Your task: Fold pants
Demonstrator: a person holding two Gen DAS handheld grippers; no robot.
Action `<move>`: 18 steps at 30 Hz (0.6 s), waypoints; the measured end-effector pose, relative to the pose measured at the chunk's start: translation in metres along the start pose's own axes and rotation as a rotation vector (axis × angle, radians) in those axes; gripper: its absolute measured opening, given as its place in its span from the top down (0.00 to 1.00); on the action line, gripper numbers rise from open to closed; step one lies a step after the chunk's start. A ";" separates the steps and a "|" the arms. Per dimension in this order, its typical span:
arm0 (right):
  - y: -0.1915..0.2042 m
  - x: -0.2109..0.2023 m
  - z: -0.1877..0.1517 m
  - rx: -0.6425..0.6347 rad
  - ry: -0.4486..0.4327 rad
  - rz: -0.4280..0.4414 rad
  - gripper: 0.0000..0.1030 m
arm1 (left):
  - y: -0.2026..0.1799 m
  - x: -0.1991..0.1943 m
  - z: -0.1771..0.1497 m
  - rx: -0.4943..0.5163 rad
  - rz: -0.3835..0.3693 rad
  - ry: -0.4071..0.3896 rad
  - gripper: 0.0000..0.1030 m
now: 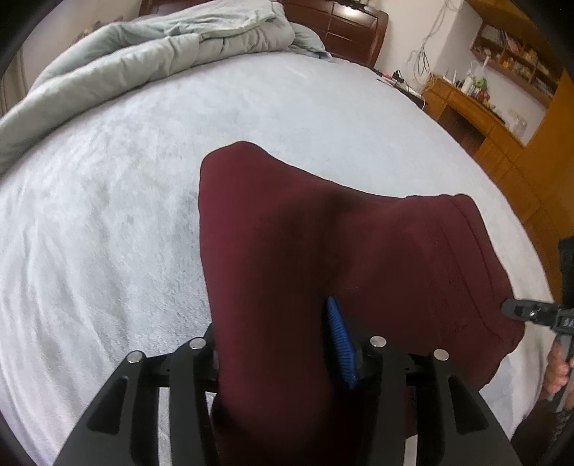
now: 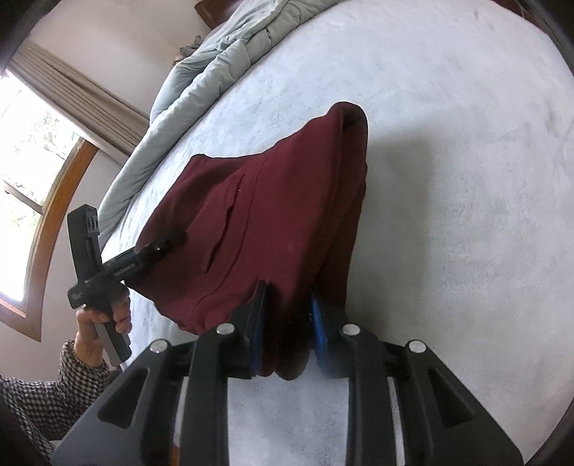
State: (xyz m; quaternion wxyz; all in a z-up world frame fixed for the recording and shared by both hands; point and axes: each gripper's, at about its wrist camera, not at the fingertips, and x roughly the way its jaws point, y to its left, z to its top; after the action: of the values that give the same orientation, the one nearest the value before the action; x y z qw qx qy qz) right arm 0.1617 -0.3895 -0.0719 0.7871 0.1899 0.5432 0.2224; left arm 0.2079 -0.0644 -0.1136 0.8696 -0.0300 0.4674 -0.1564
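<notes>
a: what did the left gripper have, close in?

b: a thick bunch of the maroon pants, filling the gap between its jaws. one blue pad lay flat against the cloth; the other was hidden behind it. i'd call that clamped on the fabric.

a: and the right gripper?

b: narrow, with a fold of the same pants pinched between its blue pads, cloth pressed on both sides.

a: where were the pants themselves?

b: lifted at the near edge by both tools, sloping away and down onto the pale grey bed. the waistband end sat toward the right gripper.

a: farther back?

b: a rumpled grey-green duvet along the far side, then a dark wooden headboard, and a window with a curtain in the right wrist view.
</notes>
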 end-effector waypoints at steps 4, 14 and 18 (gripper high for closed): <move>-0.002 -0.011 0.000 0.024 -0.022 0.017 0.57 | -0.005 -0.009 0.000 0.008 0.036 0.006 0.51; 0.013 0.003 0.075 -0.050 -0.073 -0.068 0.40 | -0.015 -0.026 -0.001 0.089 0.128 -0.017 0.42; 0.013 0.030 0.098 -0.060 -0.034 -0.134 0.42 | -0.013 -0.030 -0.001 0.086 0.127 -0.029 0.42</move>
State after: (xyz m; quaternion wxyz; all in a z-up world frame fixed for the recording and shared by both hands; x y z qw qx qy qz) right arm 0.2610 -0.3676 -0.0550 0.8148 0.1332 0.5341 0.1821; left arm 0.1884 -0.0678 -0.0871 0.8848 0.0349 0.4487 -0.1203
